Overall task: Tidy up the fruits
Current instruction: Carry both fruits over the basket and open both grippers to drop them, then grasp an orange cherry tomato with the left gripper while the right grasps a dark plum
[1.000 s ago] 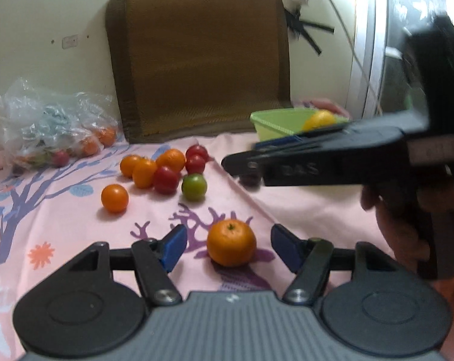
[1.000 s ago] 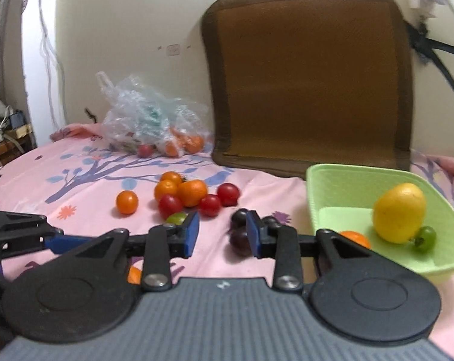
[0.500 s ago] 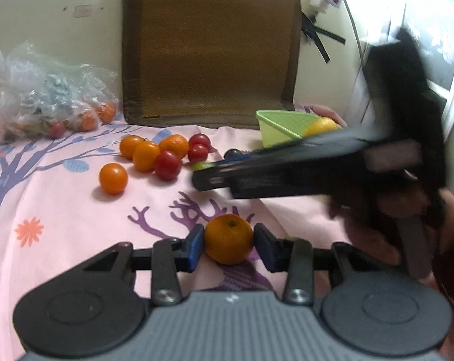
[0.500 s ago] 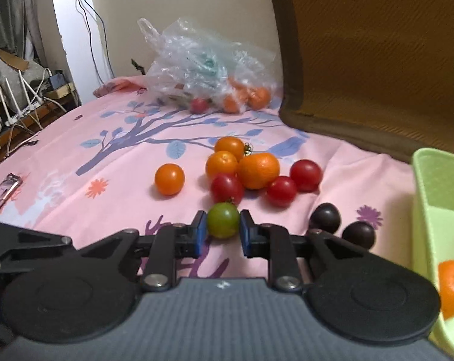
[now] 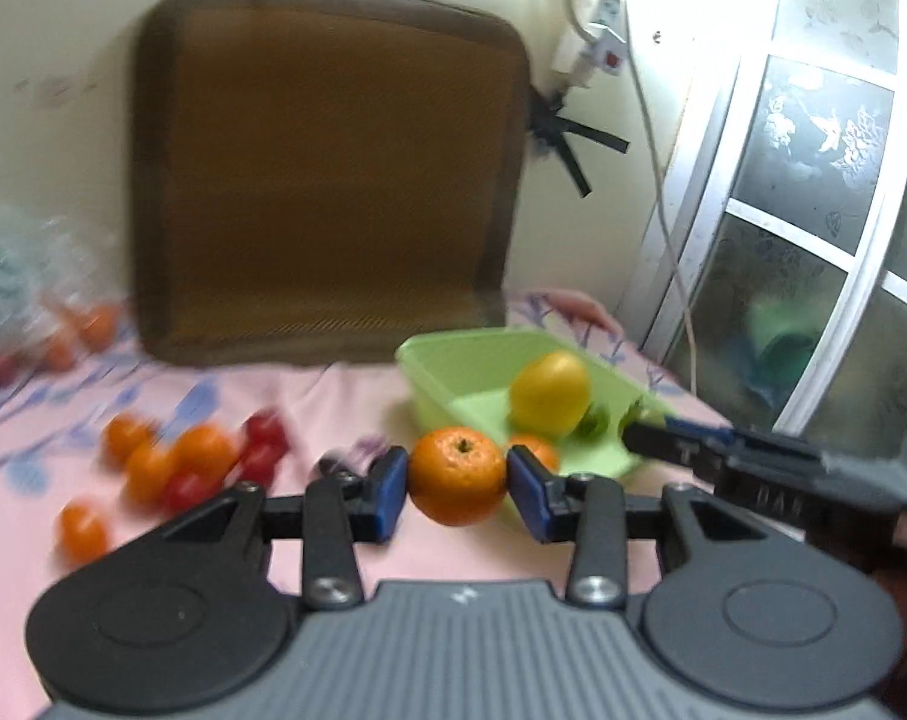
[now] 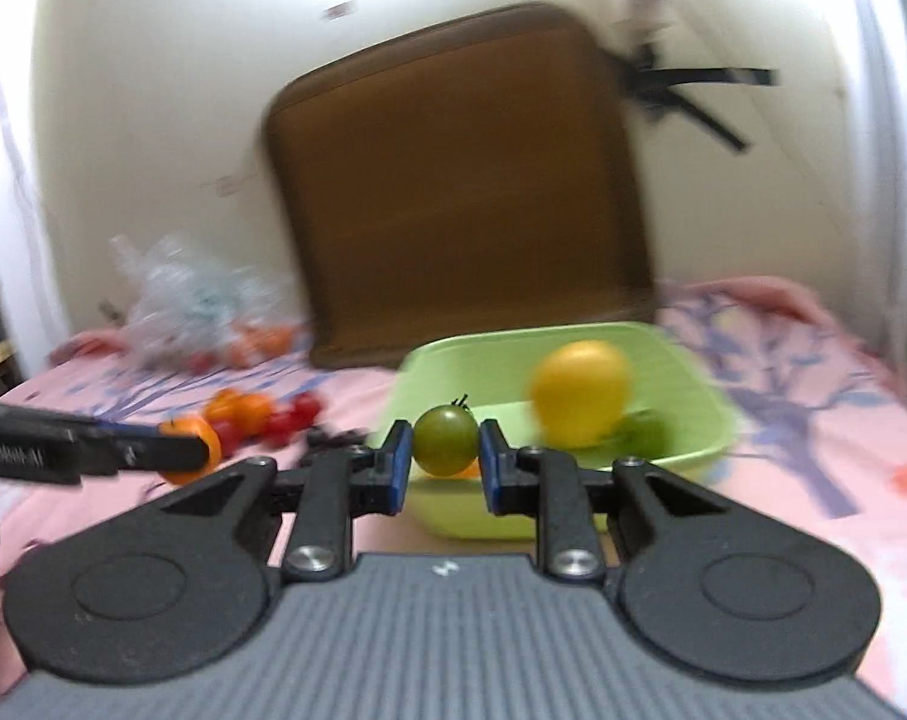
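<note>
Fig.: both wrist views, motion-blurred. Your left gripper (image 5: 458, 477) had its jaws closed on the mandarin (image 5: 458, 474), blue pads pressed on both sides, fruit clear of the pink bedsheet (image 5: 345, 384). Your right gripper (image 6: 439, 450) had its jaws narrow, clamped on the green tomato (image 6: 446, 440), held in front of the green basket (image 6: 702, 396).

In the basket: a yellow lemon (image 6: 579, 393), sharp enough to name; a green fruit (image 6: 642, 432) beside it, partly hidden by the lemon & smeared; an orange fruit (image 5: 534, 450), mostly covered by the jaw pad in the left view, only a sliver under the tomato in the right view.

Loose fruits (image 5: 177, 468) on the sheet, left of the basket: orange & red ones, too blurred to count; a dark one (image 5: 333, 467) just behind the left jaw, hard to make out. Plastic bag (image 6: 195, 306) w/ more fruit by the wall, contents indistinct.

In the left view, the right gripper came in from the right edge, its tip at the basket's near rim; tomato not visible there. In the right view, the left gripper entered from the left edge, covering most of the mandarin. Brown cushion (image 5: 327, 174) leaned on the wall behind.
</note>
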Tool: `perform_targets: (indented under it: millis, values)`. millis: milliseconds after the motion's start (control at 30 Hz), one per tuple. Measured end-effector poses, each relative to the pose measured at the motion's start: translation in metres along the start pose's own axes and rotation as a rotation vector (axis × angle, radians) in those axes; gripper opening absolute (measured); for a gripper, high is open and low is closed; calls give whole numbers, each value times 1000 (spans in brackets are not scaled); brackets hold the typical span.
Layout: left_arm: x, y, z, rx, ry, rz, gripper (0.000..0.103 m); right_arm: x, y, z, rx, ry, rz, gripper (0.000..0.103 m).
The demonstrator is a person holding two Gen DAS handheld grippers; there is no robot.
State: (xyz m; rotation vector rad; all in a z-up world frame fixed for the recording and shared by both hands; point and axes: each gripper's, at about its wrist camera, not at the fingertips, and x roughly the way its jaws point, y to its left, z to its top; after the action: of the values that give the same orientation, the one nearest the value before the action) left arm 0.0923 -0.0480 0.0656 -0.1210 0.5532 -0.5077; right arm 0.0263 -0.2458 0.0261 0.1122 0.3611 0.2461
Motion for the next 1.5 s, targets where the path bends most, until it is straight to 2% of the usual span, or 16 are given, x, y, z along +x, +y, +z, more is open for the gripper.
perform_targets:
  millis: [133, 400, 467, 500, 533, 633, 800, 867, 967, 1067, 1200, 1300, 1333, 1400, 1500]
  values:
    - [35, -21, 17, 23, 19, -24, 37, 6, -17, 1, 6, -30, -61, 26]
    - [88, -43, 24, 96, 83, 25, 38, 12, -29, -8, 19, -53, -84, 30]
    - [95, -43, 21, 96, 99, 42, 40, 13, -29, -9, 17, -53, -82, 38]
    - [97, -42, 20, 94, 103, 45, 43, 13, -29, -9, 17, -60, -87, 49]
    - [97, -41, 20, 91, 104, 48, 43, 13, -30, -9, 16, -68, -90, 50]
    - [85, -36, 25, 76, 78, 49, 43, 10, -34, -9, 27, -87, -94, 50]
    - [29, 0, 43, 11, -48, 95, 43, 6, -40, -10, 59, -117, -117, 50]
    - [0, 21, 44, -32, -96, 136, 43, 2, -42, -9, 78, -143, -125, 50]
    - [-39, 56, 37, -80, -134, 242, 44, -4, -44, -7, 108, -180, -127, 49]
    - [-70, 87, 21, -115, -141, 342, 44, -8, -40, -3, 127, -190, -108, 46]
    - [-91, 118, -3, -163, -116, 414, 44, -16, -11, 5, 103, -189, -21, 46]
    - [-90, 133, -20, -195, -75, 411, 46, -11, 22, 7, 67, -142, 85, 46]
    - [-86, 134, -25, -199, -61, 404, 52, -4, 34, 5, 57, -104, 126, 46]
    - [-78, 136, -31, -197, -37, 390, 54, 14, 55, 0, 28, -22, 172, 43]
    - [-61, 131, -35, -164, -2, 368, 54, 44, 84, -11, -37, 86, 145, 39]
